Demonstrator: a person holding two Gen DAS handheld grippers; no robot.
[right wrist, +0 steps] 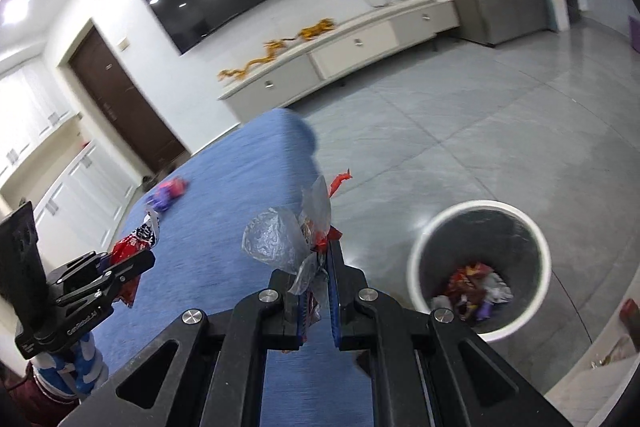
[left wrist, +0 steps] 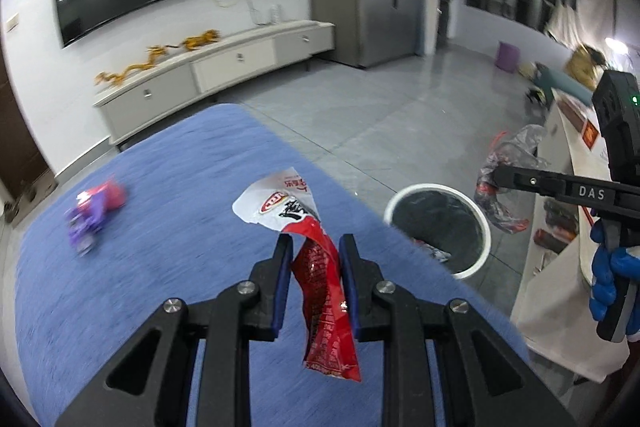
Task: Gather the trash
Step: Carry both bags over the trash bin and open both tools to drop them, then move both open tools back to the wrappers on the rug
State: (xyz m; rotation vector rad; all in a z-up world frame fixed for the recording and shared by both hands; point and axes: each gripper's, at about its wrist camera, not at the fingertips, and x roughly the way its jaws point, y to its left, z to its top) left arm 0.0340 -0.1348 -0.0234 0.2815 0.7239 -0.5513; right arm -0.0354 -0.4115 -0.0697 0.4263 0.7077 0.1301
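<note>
A: Presently, what is shown held in each gripper?

B: The left gripper (left wrist: 316,247) is shown clenched on a red and white snack wrapper (left wrist: 320,291), whose long axis runs along the fingers and droops back between them. The right gripper (right wrist: 328,259) is shown clamped on a clear plastic wrapper (right wrist: 280,239) with red scraps, bunched above the fingertips.

A: Where is the receptacle located relative to the jaws?

B: A white trash bin (right wrist: 424,267), already holding wrappers, is seen on the grey floor (right wrist: 480,131) just off the right edge of the blue table (left wrist: 160,187). From both grippers it lies ahead and to the right. The right gripper is judged the nearer, since it is seen close to the bin rim in the left wrist view, while the left gripper is seen over the table surface.

A: What does the coming move turn on?

B: A carry past the table's right edge is judged necessary before either grip is released; the left wrapper's hanging tail could catch the rim.

A: Is anything left uncollected?

B: A purple and pink wrapper (left wrist: 94,211) is seen lying towards the table's far left corner, blurred.
</note>
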